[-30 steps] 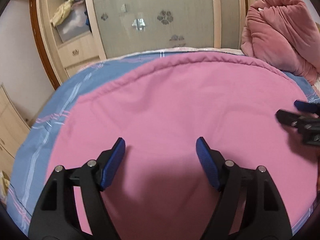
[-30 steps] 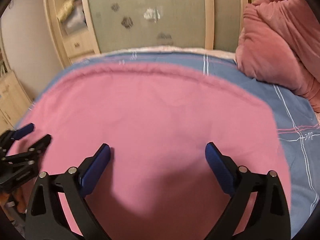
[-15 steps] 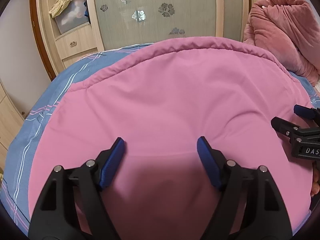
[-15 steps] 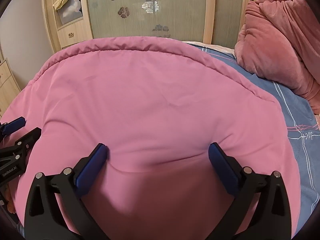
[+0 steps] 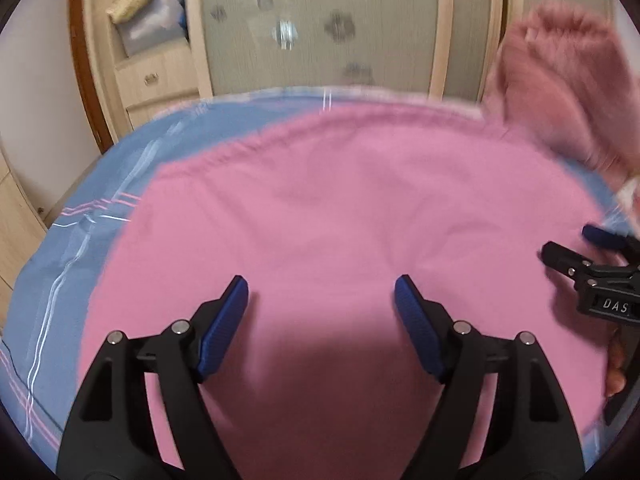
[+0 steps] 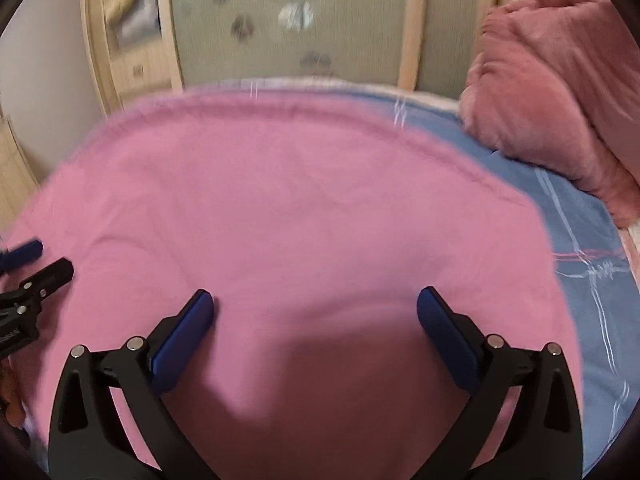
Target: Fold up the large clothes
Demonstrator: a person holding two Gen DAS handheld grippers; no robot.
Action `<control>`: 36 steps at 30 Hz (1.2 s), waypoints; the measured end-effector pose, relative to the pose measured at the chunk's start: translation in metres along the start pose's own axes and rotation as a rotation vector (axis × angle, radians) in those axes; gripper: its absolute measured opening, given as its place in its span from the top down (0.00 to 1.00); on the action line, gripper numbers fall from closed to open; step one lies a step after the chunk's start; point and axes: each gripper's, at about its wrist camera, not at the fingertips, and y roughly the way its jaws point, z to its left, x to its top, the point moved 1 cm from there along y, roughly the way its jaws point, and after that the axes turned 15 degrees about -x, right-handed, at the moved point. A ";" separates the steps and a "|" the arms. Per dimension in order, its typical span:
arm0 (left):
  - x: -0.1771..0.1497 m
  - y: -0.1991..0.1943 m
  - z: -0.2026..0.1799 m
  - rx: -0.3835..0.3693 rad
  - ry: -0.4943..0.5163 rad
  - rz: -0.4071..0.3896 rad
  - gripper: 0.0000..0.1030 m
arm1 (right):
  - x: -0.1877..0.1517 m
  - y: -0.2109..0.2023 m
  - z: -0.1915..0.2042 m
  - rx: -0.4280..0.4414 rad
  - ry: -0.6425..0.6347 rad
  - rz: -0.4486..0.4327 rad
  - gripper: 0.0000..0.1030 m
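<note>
A large pink garment [image 5: 340,208] lies spread flat on the bed; it also shows in the right wrist view [image 6: 280,208]. My left gripper [image 5: 321,292] is open and empty, low over the garment's near part. My right gripper [image 6: 314,304] is open and empty, also low over the garment. The right gripper shows at the right edge of the left wrist view [image 5: 580,248]. The left gripper shows at the left edge of the right wrist view [image 6: 36,264]. Both views are blurred by motion.
A blue checked bedsheet [image 5: 80,216] covers the bed [image 6: 592,240]. A dusty-pink fluffy blanket [image 6: 552,80] is heaped at the far right [image 5: 560,80]. A wooden wardrobe with frosted doors [image 5: 320,20] stands behind the bed, with drawers [image 5: 156,80] at the left.
Both grippers stay open. The views have pulled back from the garment since half a second ago, so more blue sheet shows beyond its far edge.
</note>
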 end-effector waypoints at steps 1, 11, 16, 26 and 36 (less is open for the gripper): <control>-0.005 -0.018 0.003 0.016 0.011 -0.032 0.13 | -0.006 -0.016 -0.008 0.019 0.025 -0.031 0.01; -0.065 -0.031 0.043 0.121 -0.005 0.093 0.11 | -0.100 -0.028 -0.090 -0.035 0.050 0.115 0.01; -0.063 -0.063 0.047 0.065 -0.090 0.044 0.14 | -0.087 -0.045 -0.081 -0.090 0.068 0.115 0.02; -0.094 -0.079 0.075 0.004 -0.219 -0.003 0.13 | 0.018 -0.070 0.086 0.113 -0.169 0.032 0.02; -0.103 -0.067 0.098 -0.100 -0.307 -0.008 0.08 | 0.097 0.060 0.170 -0.096 -0.138 0.166 0.05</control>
